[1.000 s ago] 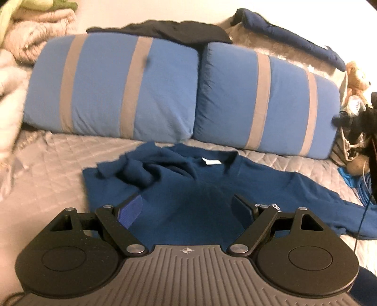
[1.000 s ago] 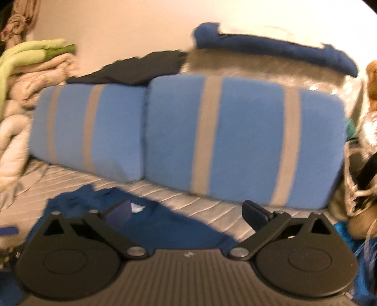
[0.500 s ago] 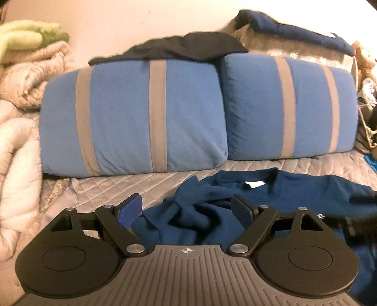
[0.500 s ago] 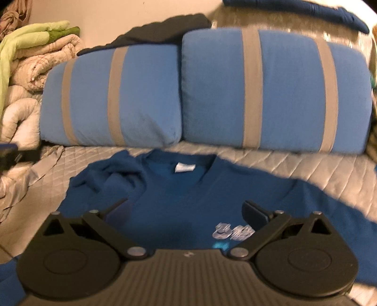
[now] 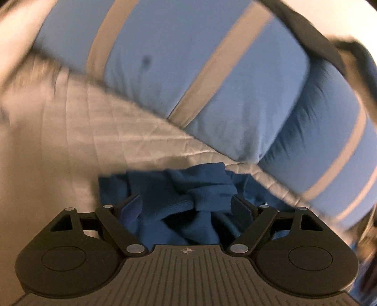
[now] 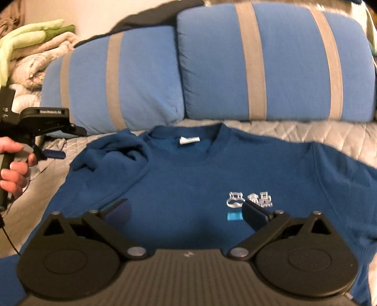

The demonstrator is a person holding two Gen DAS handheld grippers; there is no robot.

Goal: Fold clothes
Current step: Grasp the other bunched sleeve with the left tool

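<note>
Fingers of left gripper (image 5: 186, 207) held wide apart, nothing clamped; bunched sleeve (image 5: 200, 195) framed directly ahead between them. Right gripper (image 6: 186, 209) likewise spread, hung over chest of blue sweatshirt (image 6: 188, 179), spread on quilt (image 5: 94, 131) below pillows (image 6: 271, 63). Left judged nearer sleeve.

A bed with a grey quilted cover (image 6: 329, 138) fills the room. Two blue pillows with grey stripes (image 6: 278, 61) lean at 12 o'clock against a pale wall (image 6: 94, 14). Folded cream and green blankets (image 6: 35, 47) pile at 10 o'clock under warm light.
</note>
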